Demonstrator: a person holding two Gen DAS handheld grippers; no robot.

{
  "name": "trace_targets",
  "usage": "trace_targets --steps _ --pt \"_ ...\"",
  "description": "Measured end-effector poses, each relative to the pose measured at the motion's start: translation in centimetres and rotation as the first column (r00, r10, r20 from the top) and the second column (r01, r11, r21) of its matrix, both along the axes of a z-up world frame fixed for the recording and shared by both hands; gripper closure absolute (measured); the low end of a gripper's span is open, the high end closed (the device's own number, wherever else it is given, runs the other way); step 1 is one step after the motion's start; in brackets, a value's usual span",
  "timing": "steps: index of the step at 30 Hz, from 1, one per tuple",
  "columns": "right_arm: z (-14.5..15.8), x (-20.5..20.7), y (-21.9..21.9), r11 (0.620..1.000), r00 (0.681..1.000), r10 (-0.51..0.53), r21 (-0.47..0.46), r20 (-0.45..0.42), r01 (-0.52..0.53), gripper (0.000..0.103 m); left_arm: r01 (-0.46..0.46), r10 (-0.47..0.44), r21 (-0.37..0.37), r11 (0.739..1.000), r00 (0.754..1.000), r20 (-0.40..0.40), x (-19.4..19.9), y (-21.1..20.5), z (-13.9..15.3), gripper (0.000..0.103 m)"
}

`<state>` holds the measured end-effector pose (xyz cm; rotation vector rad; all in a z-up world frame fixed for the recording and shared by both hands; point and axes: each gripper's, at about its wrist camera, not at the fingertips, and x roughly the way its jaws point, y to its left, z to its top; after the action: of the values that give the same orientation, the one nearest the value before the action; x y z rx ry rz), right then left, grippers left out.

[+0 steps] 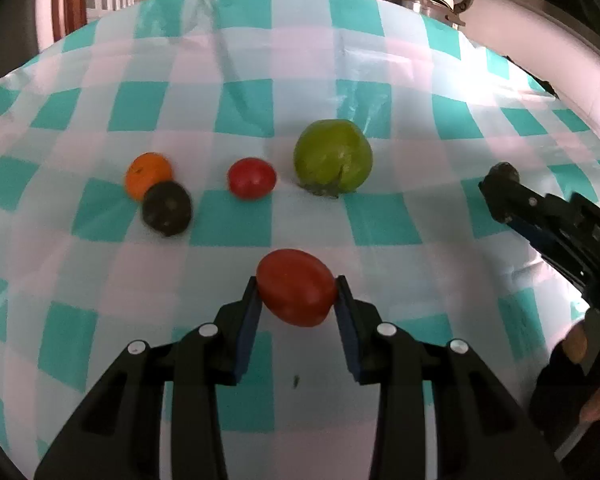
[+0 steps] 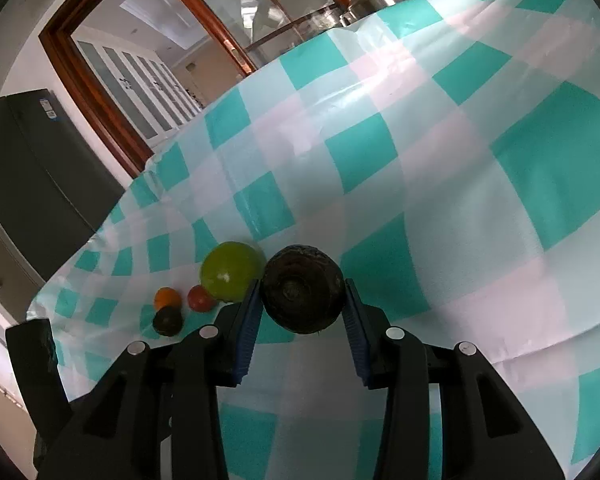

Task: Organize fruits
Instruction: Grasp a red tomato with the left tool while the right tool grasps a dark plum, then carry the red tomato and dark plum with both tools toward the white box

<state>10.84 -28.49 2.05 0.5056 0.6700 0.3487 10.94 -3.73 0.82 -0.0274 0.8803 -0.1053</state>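
- Worktop (image 1: pixel 380 80): spread under both claws with a glossy teal, white and pink checked cloth, creased in places. No bowl or tray shows, so where the fruit should end up I cannot tell.
- Green fruit (image 1: pixel 333 156): biggest piece, round and smooth, dark at its base, sitting beyond the left claw and slightly right of it.
- Brown fruit (image 2: pixel 302 289): rough, dull, round with a ringed end facing the camera; the right claw (image 2: pixel 303 304) is clamped on it, blue pads against both sides, held off the cloth.
- Red fruit (image 1: pixel 296 287): smooth, oval, tomato-like; the left claw (image 1: pixel 297 300) has its pads pressed on either side of it.
- Dark fruit (image 1: pixel 166 209): matte, nearly black, ahead and left of the left claw, touching the orange fruit (image 1: pixel 148 175) behind it.
- Small red fruit (image 1: pixel 252 178): glossy, straight ahead of the left claw.
- Progress: four pieces form a loose row, two are in hand, so I judge the sorting about midway.
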Motion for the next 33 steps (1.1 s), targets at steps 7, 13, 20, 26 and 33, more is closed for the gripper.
trace_targets --steps 7,13,20,26,33 --pt "0.1 -0.1 1.5 0.997 0.999 0.004 -0.083 -0.053 -0.008 0.063 -0.017 0.017 -0.005 1.000 1.000 0.016 -5.0 0.1 1.6 0.066" --pt "1.0 -8.3 5.4 0.987 0.990 0.116 -0.107 -0.075 -0.124 0.063 -0.023 0.021 0.034 0.999 0.998 0.058 -11.6 3.3 3.2 0.066" --pt "3.2 -20.0 12.3 0.927 0.959 0.272 -0.246 -0.076 -0.283 0.063 -0.035 0.033 0.050 0.998 0.998 0.047 -21.6 8.2 3.3 0.066" --pt "3.7 -25.6 17.6 0.872 0.922 0.380 -0.304 -0.078 -0.385 0.063 -0.039 0.037 0.073 0.997 0.999 0.036 -29.0 11.4 2.1 0.066" --pt "2.6 -29.1 23.1 0.783 0.866 0.486 -0.384 -0.114 -0.490 0.063 -0.114 0.112 0.041 0.993 0.992 0.050 -33.4 15.7 1.6 0.066"
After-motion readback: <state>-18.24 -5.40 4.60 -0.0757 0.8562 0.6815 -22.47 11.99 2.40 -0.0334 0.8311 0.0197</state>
